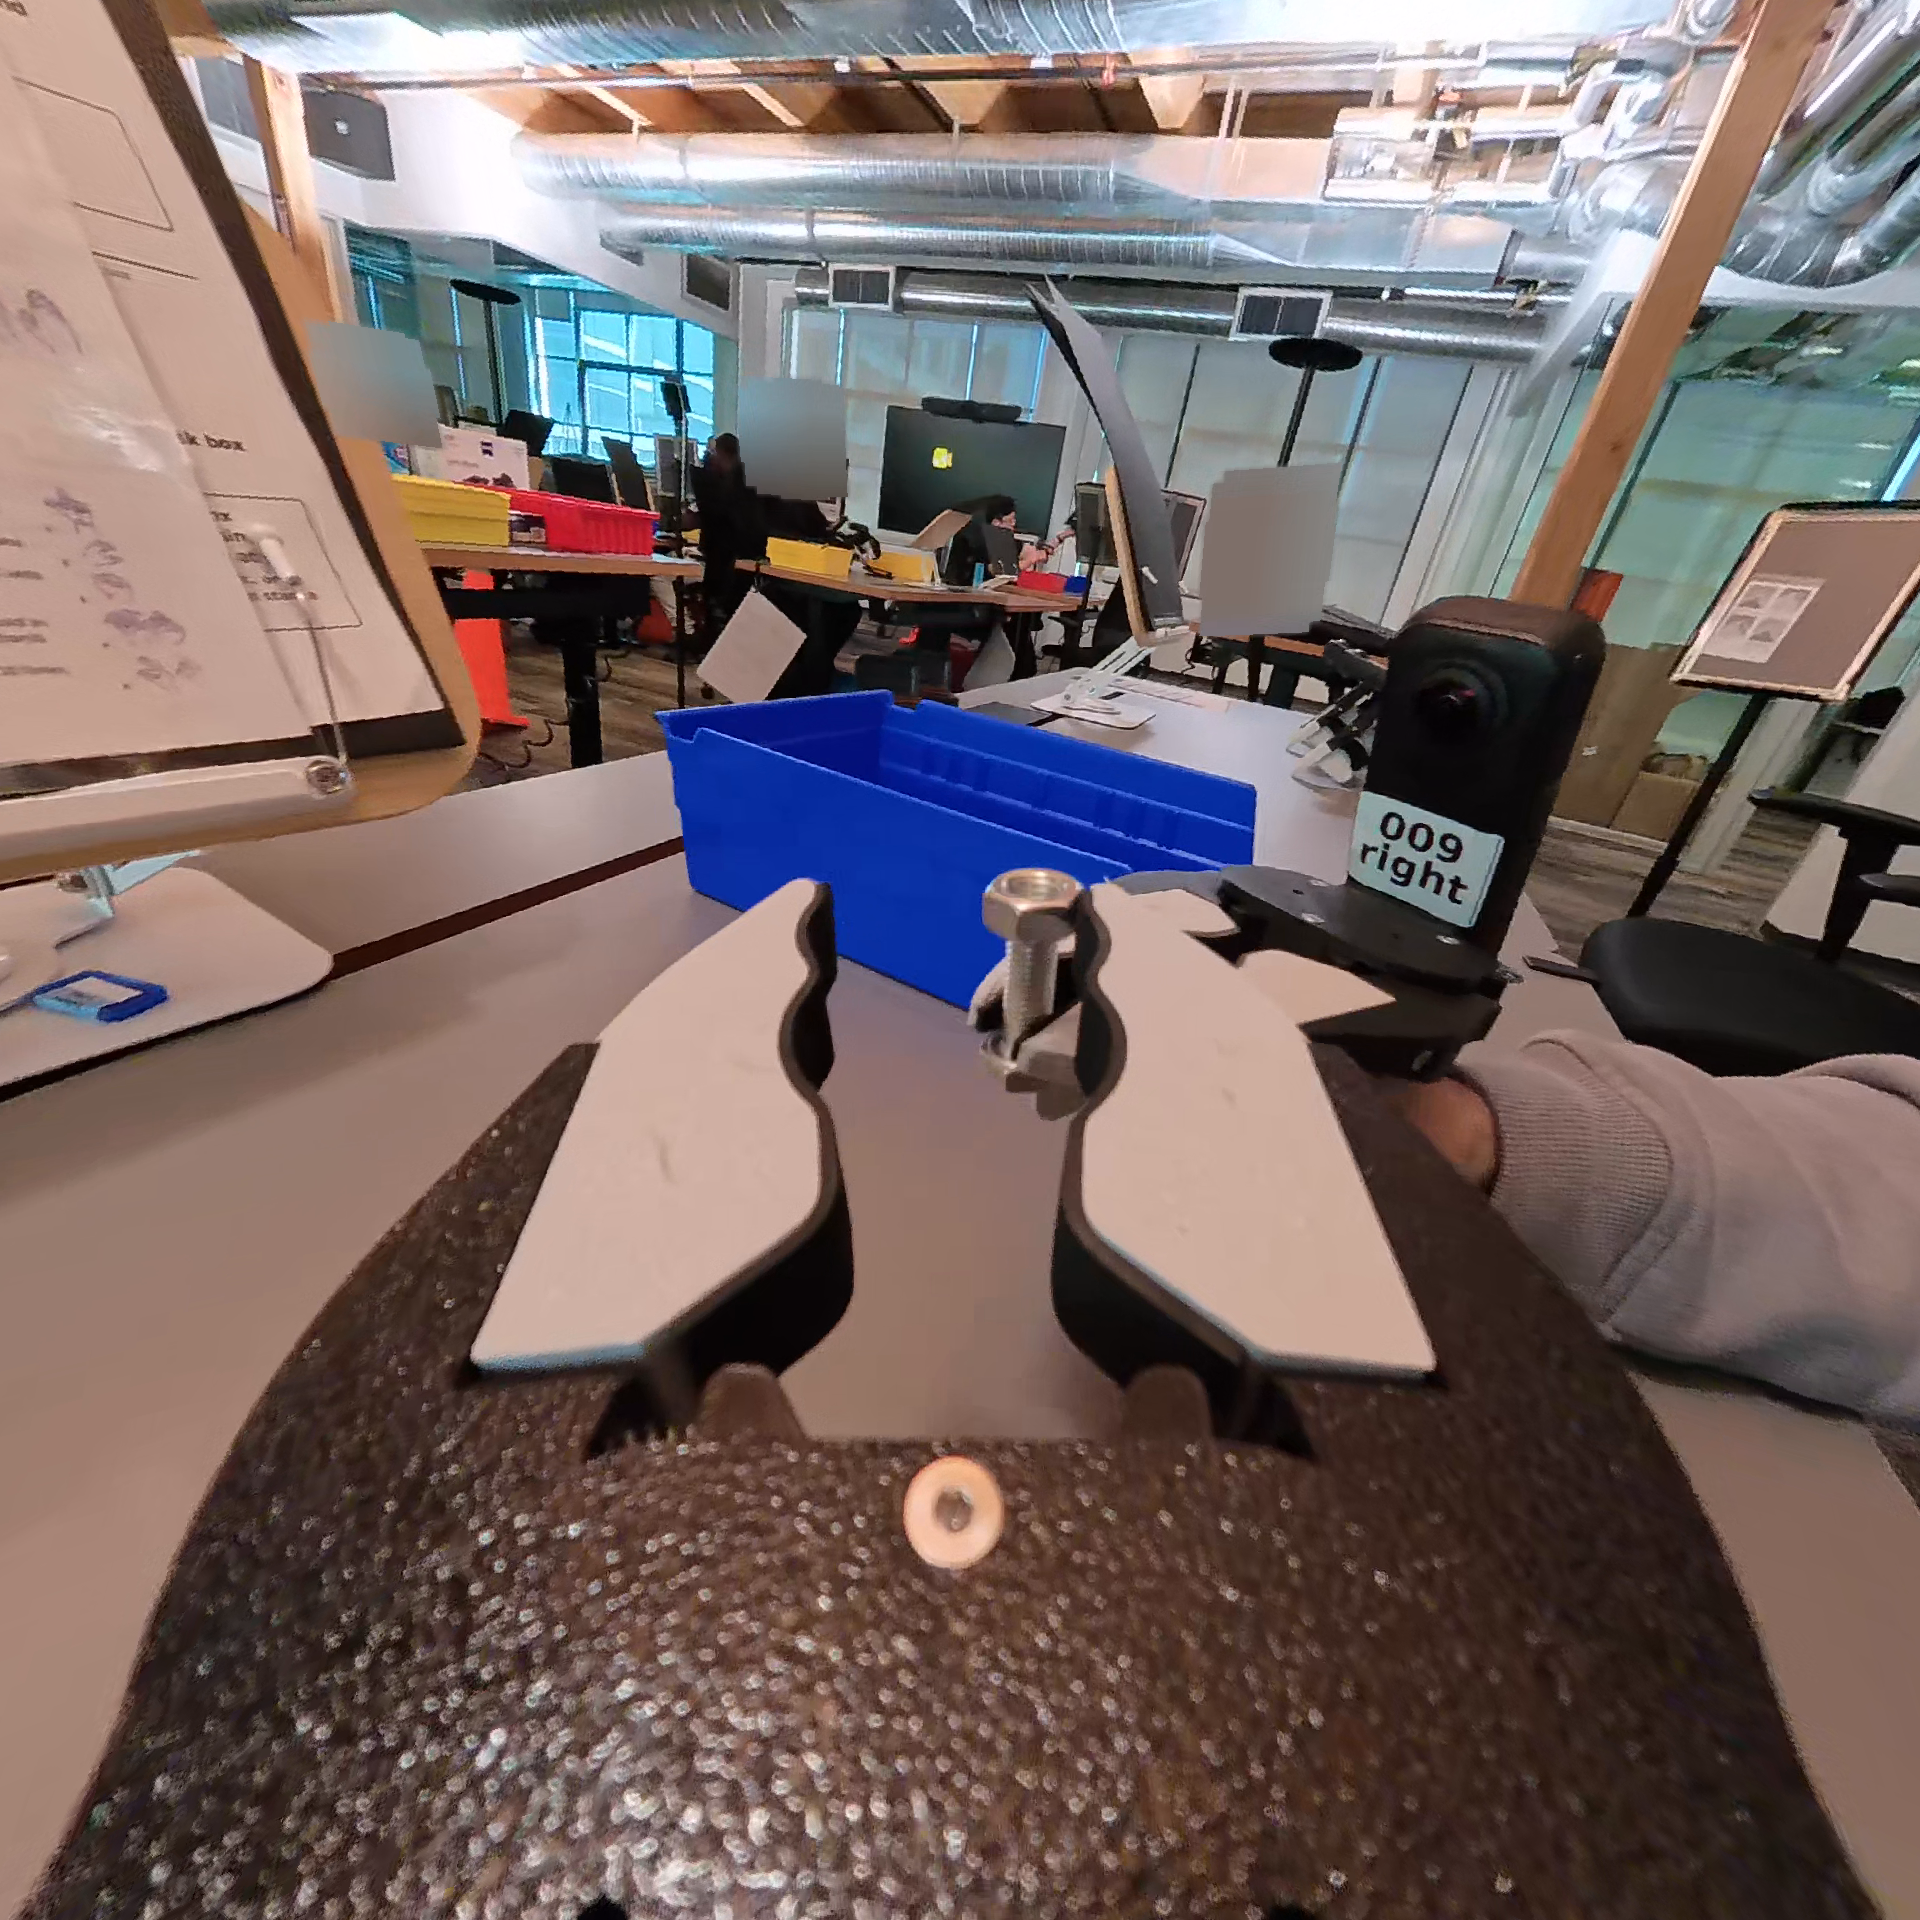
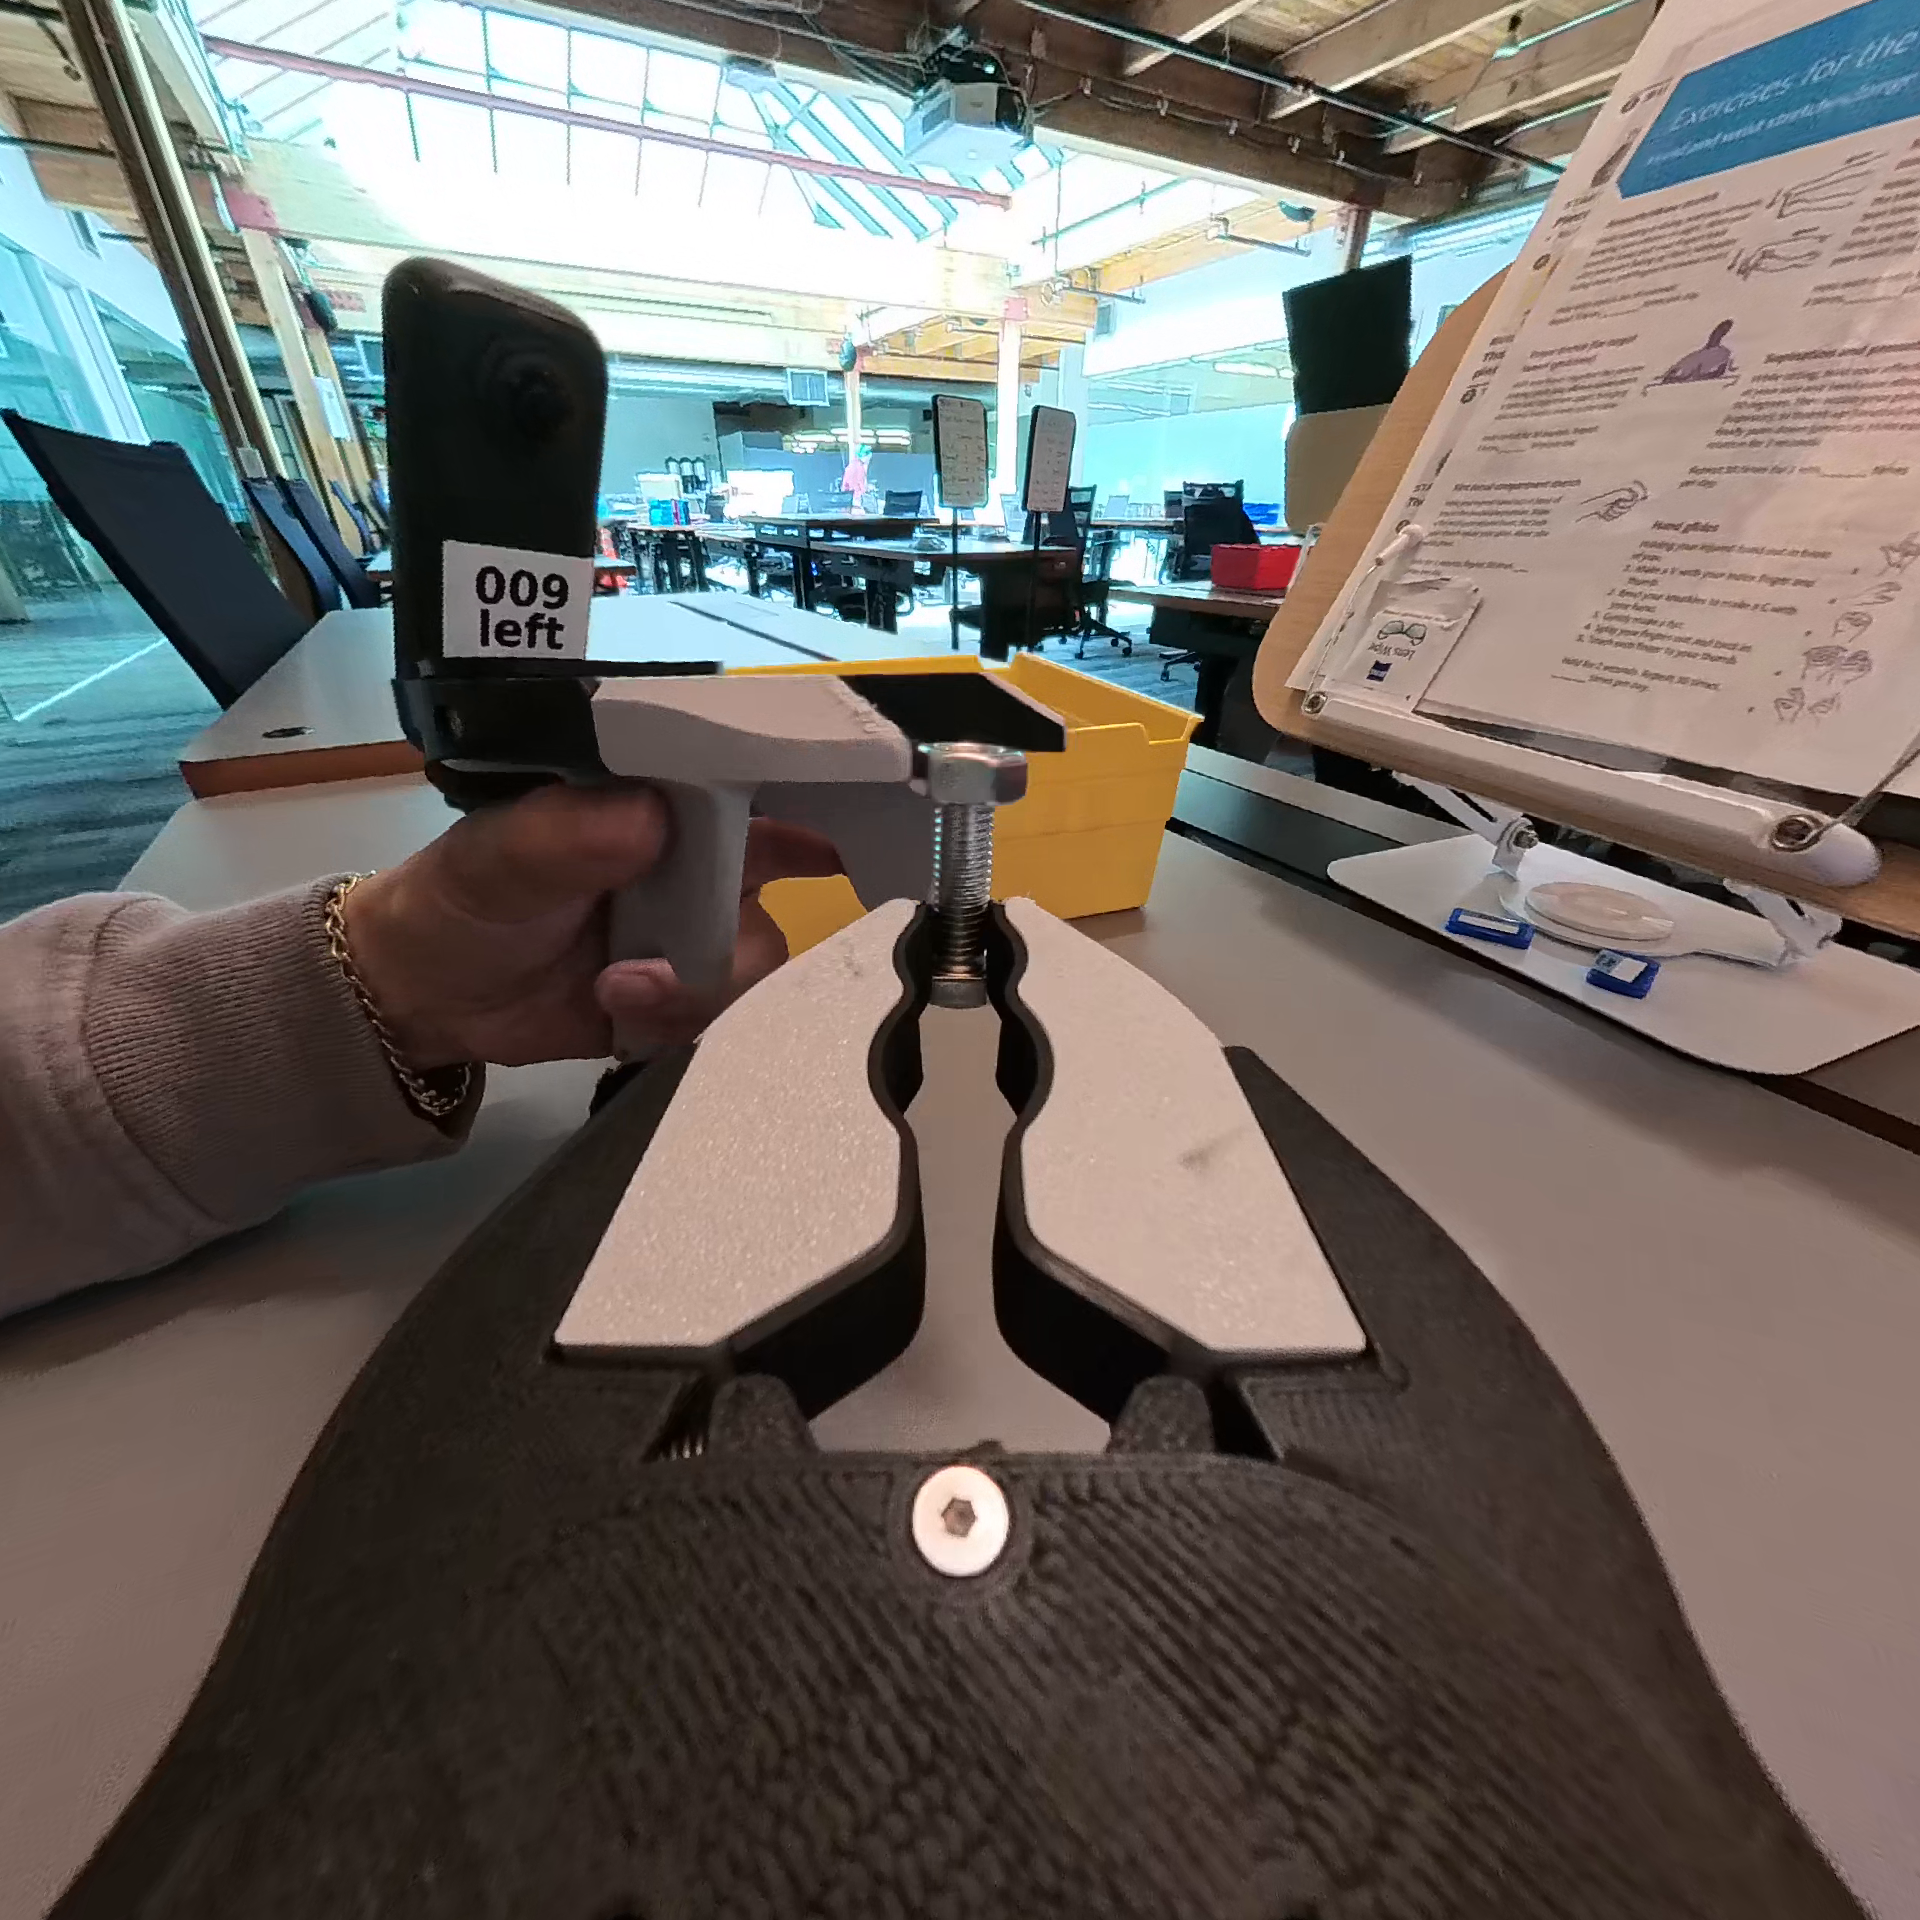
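Bolt (image 2: 961, 883) stands upright, shank clamped between the right fingers (image 2: 831, 1039) — its nut (image 1: 1032, 902) just inside the left fingers (image 1: 1174, 1039), which stand apart.

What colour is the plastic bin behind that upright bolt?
The bin behind the bolt is yellow, clearest in the right wrist view.

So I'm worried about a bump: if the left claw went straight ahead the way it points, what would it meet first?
Probably the blue bin: it lies on the table just beyond the open left claw. The bolt clamped in the right claw stands at its right finger's tip and might graze it; depth is unclear.
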`<state>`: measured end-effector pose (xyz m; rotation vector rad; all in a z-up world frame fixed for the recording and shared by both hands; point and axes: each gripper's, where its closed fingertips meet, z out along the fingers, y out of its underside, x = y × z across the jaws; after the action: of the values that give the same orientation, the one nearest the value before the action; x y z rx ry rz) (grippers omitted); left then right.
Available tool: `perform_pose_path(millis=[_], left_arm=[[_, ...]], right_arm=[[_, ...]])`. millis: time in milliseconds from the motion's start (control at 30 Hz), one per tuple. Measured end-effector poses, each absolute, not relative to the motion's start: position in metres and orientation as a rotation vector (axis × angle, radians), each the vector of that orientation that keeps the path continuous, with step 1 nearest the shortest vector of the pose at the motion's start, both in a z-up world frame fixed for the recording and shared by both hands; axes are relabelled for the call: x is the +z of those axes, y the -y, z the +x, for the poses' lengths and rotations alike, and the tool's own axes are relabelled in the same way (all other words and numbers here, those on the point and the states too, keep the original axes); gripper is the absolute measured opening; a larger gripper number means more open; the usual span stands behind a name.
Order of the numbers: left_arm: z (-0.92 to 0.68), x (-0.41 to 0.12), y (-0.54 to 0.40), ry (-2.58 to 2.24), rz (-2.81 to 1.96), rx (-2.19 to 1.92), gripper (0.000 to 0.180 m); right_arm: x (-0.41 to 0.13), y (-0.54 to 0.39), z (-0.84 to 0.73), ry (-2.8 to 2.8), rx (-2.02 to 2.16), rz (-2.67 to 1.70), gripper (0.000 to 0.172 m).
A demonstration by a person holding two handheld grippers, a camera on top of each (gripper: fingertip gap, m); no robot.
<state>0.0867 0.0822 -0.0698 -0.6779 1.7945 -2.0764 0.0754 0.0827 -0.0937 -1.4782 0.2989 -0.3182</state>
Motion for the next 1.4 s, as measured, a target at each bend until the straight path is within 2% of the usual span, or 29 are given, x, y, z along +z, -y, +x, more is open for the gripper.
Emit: perform_pose_path(millis=[133, 333, 700, 900, 1133, 1233, 1400], left_arm=[[0.094, -0.073, -0.095, -1.779, -0.721, -2.026, 0.042], [0.081, -0.063, -0.076, -1.769, -0.661, -2.162, 0.047], [0.100, -0.076, -0.100, -1.745, -0.750, -1.990, 0.048], [0.086, -0.061, -0.083, -1.717, -0.706, -2.173, 0.051], [0.094, -0.072, -0.084, -1.749, -0.747, -2.077, 0.053], [0.103, -0.074, -0.101, -1.706, -0.811, -2.025, 0.048], [0.093, -0.063, -0.092, -1.687, -0.759, -2.139, 0.050]], right_arm=[[-0.090, -0.079, 0.078, -0.319, -0.298, -1.449, 0.009], [-0.093, -0.083, 0.075, -0.305, -0.297, -1.466, 0.009], [-0.088, -0.077, 0.079, -0.337, -0.277, -1.429, 0.009], [-0.092, -0.083, 0.074, -0.305, -0.304, -1.465, 0.009], [-0.092, -0.081, 0.078, -0.324, -0.313, -1.460, 0.009], [-0.088, -0.076, 0.081, -0.349, -0.287, -1.425, 0.009], [-0.091, -0.078, 0.080, -0.343, -0.305, -1.446, 0.009]])
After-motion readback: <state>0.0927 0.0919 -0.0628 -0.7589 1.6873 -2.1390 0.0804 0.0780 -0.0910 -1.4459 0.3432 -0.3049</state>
